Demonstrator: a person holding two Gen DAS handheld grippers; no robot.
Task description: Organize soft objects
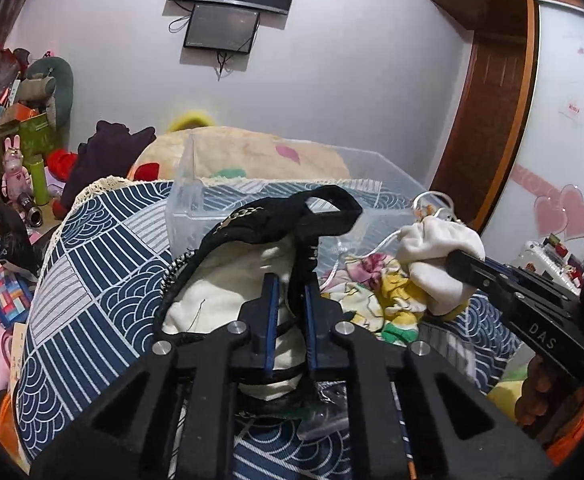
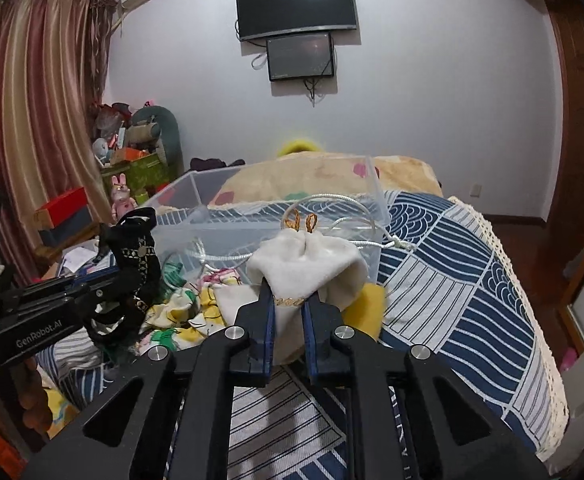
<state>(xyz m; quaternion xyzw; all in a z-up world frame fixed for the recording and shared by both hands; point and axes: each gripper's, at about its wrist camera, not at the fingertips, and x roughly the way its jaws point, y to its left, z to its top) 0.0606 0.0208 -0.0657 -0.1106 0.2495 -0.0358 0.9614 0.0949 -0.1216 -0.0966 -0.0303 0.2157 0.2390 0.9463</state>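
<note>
On a bed (image 2: 452, 264) with a blue-and-white wave-patterned cover, the left tongs (image 1: 292, 280) are pinched onto a cream cloth item with black trim and strap (image 1: 267, 232), held just in front of a clear plastic bin (image 1: 251, 184) at twelve o'clock. At about three o'clock from them, the right tongs (image 2: 287, 288) are pinched onto a white drawstring pouch (image 2: 308, 264), raised near the bin's front wall with its cord trailing inside. Between and below the two tongs, at the bin's foot, a floral cloth (image 1: 376, 292) lies crumpled on the bed.
</note>
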